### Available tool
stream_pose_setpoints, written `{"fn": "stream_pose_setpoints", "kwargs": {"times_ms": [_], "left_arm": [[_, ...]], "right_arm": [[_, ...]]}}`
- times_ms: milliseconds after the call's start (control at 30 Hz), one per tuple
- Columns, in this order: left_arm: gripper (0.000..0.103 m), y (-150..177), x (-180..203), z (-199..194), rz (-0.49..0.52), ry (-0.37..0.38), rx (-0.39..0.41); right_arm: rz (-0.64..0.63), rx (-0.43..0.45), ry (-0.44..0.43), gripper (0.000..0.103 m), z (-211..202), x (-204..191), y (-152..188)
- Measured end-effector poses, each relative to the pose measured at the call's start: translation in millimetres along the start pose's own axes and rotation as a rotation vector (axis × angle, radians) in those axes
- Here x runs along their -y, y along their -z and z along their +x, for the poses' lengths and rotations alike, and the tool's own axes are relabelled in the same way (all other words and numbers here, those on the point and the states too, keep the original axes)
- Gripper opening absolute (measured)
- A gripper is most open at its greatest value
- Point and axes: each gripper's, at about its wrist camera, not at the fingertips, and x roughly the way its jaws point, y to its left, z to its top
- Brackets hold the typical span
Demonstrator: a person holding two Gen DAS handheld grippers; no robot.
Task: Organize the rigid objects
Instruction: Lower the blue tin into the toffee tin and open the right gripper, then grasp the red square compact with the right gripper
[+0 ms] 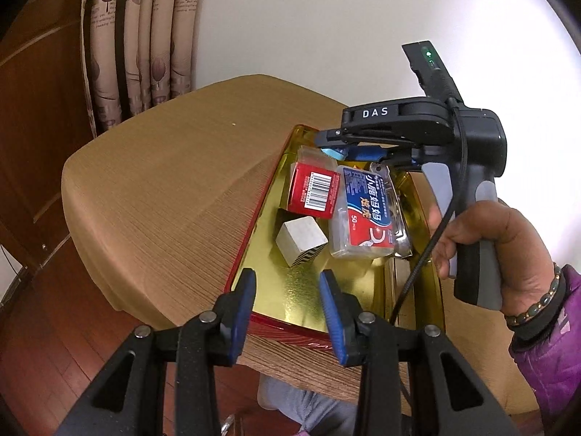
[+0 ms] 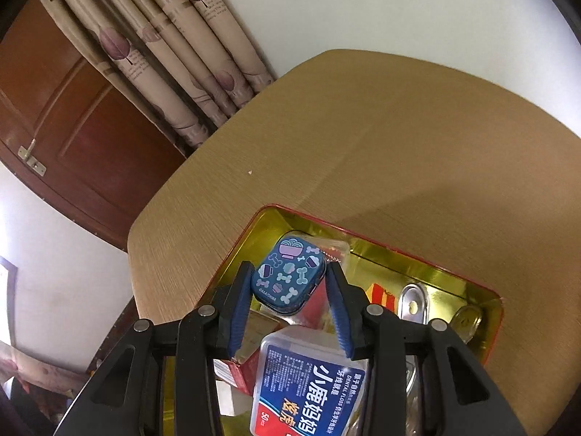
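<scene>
A red tin with a gold inside sits on the wooden table. In it lie a red barcode box, a white cube, a clear dental floss box and a small blue patterned tin. My right gripper hangs over the tin's far end with its jaws open around the blue tin; the left pad looks to touch it, the right pad stands apart. My left gripper is open and empty over the tin's near end.
The wooden table stretches left and behind the tin. Metal objects lie at the tin's right side. A curtain and a brown door stand behind the table. The table's near edge is below my left gripper.
</scene>
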Motion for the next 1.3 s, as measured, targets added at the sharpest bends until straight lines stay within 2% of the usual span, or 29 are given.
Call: {"fn": "stream_pose_setpoints", "kwargs": {"times_ms": [133,233,300,400,433,500,600,700,767,800,833,900,933,1000,1133,1300], "left_arm": [[0.037,0.5,1.5,0.7,0.002,-0.006,0.001],[0.037,0.1,3.0,-0.1,0.009,-0.017,0.004],[0.037,0.9,4.2,-1.4,0.013,-0.026,0.007],[0.037,2.0,6.9,-3.8,0.025,-0.035,0.015],[0.037,2.7,7.9,-5.1,0.029,-0.038,0.018],[0.037,3.7,12.0,-8.3,0.046,-0.047,0.032],[0.037,6.6,21.6,-14.4,0.088,-0.048,0.058],[0.037,10.2,38.3,-18.8,0.117,0.004,0.051],[0.037,10.9,52.9,-15.2,0.124,0.056,0.014],[0.037,12.2,62.6,-11.5,0.13,0.085,-0.014],[0.037,12.7,74.4,-6.0,0.137,0.112,-0.046],[0.037,10.7,96.4,5.5,0.141,0.163,-0.109],[0.037,8.5,108.8,10.4,0.137,0.195,-0.132],[0.037,2.2,136.8,18.1,0.138,0.246,-0.151],[0.037,-9.2,187.1,35.6,0.195,0.25,-0.165],[0.037,-20.8,236.0,70.5,0.197,0.258,-0.216]], "right_arm": [[0.006,0.033,-0.011,0.041,-9.3,2.0,-1.7],[0.013,0.134,-0.001,0.042,-43.3,9.1,12.1],[0.014,0.206,0.028,0.043,-71.1,19.9,32.9],[0.002,0.302,0.186,0.057,-113.4,48.6,80.7],[-0.002,0.325,0.267,0.062,-126.9,63.3,99.7],[-0.002,0.338,0.445,0.063,-152.6,100.9,139.6],[0.015,0.281,0.65,0.063,-181.3,157.2,182.6],[0.048,0.221,0.792,0.069,-205.4,207.8,215.6],[0.078,0.212,0.83,0.07,-218.6,231.0,231.4],[0.113,0.215,0.815,0.07,-225.7,240.5,236.0],[0.179,0.26,0.763,0.07,-239.8,251.4,241.0],[0.255,0.326,0.699,0.078,-254.9,264.8,248.2],[0.274,0.335,0.68,0.083,-257.1,268.6,249.0],[0.304,0.355,0.64,0.083,-262.7,276.5,251.7],[0.276,0.394,0.564,0.084,-269.6,273.7,258.1],[0.272,0.433,0.51,0.085,-272.3,270.7,259.1]]}}
